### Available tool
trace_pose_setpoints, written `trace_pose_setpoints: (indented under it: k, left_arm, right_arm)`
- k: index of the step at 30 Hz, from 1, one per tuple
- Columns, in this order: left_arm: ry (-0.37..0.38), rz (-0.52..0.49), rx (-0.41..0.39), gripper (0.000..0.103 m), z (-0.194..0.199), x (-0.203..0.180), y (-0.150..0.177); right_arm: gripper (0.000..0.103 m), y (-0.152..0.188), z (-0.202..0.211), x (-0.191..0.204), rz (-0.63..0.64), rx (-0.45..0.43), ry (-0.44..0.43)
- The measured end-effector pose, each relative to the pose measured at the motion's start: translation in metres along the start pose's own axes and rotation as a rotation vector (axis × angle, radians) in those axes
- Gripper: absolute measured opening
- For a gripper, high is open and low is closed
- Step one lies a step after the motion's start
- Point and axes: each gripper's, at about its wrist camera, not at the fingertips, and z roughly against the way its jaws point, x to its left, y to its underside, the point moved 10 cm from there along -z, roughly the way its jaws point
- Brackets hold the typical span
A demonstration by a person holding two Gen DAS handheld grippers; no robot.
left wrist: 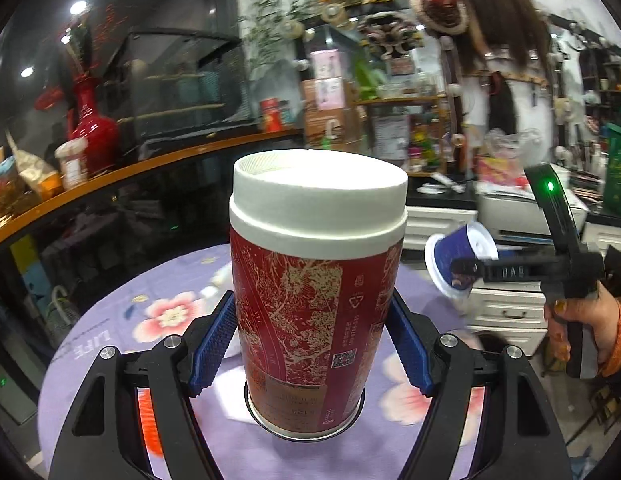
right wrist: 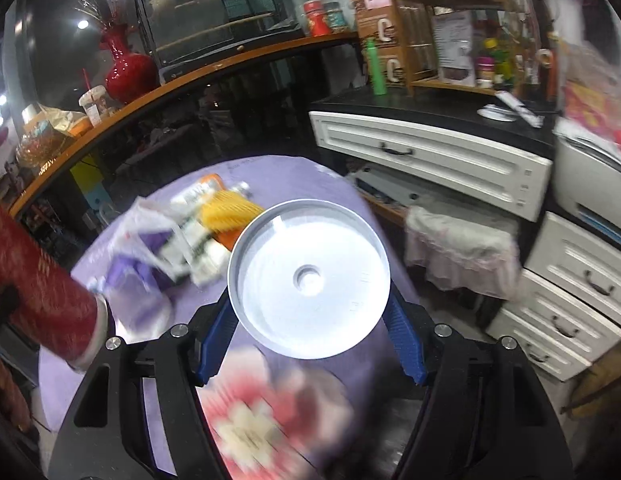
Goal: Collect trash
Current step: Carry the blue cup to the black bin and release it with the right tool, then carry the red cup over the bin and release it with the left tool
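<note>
My left gripper [left wrist: 312,344] is shut on a tall red canister with gold print and a white lid [left wrist: 310,312], held upright above the purple flowered tablecloth [left wrist: 110,332]. My right gripper [right wrist: 310,340] is shut on a small blue-walled cup; its round white bottom [right wrist: 308,278] faces the camera. In the left wrist view that cup [left wrist: 460,258] and the right gripper [left wrist: 478,268] are in the air to the right. The red canister [right wrist: 42,292] shows at the left of the right wrist view. Loose wrappers and a yellow packet [right wrist: 190,228] lie on the table.
A curved wooden-edged counter [left wrist: 122,174] with a red vase [left wrist: 92,132] and snack bags runs behind the round table. White drawer cabinets [right wrist: 430,160] stand at the right, with a bin lined with a pale bag [right wrist: 458,248] beside them.
</note>
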Motion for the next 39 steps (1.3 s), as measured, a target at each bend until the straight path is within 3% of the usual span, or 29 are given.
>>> trace_pose_setpoints:
  k: [5,10,20,22,25,30,35,39]
  left_arm:
    - [0.082,-0.007,-0.027,0.072,0.005,-0.053,-0.010]
    - [0.169,-0.014,-0.009,0.072,-0.004,-0.108,-0.007]
    - [0.266,-0.025,0.084,0.072,-0.036,-0.197,0.031]
    - [0.274,-0.025,0.102,0.072,-0.041,-0.208,0.039]
    - [0.243,-0.082,0.069,0.072,-0.041,-0.220,0.038]
    - [0.272,-0.103,0.078,0.072,-0.044,-0.239,0.039]
    - [0.302,-0.102,0.097,0.072,-0.049,-0.257,0.048]
    - [0.324,-0.106,0.138,0.072,-0.057,-0.274,0.068]
  right_arm:
    - [0.069,0.040,0.037,-0.043,0.012,0.014,0.057]
    - [0.069,0.088,0.042,-0.074,0.005,0.082,0.084]
    - [0.069,0.217,-0.027,-0.119,-0.115,0.364,0.093]
    - [0.069,0.237,-0.040,-0.124,-0.136,0.400,0.095]
    - [0.070,0.261,-0.054,-0.133,-0.153,0.444,0.113]
    - [0.079,0.277,-0.050,-0.149,-0.192,0.447,0.130]
    - [0.080,0.261,-0.017,-0.160,-0.207,0.358,0.149]
    - [0.083,0.256,0.023,-0.181,-0.217,0.295,0.215]
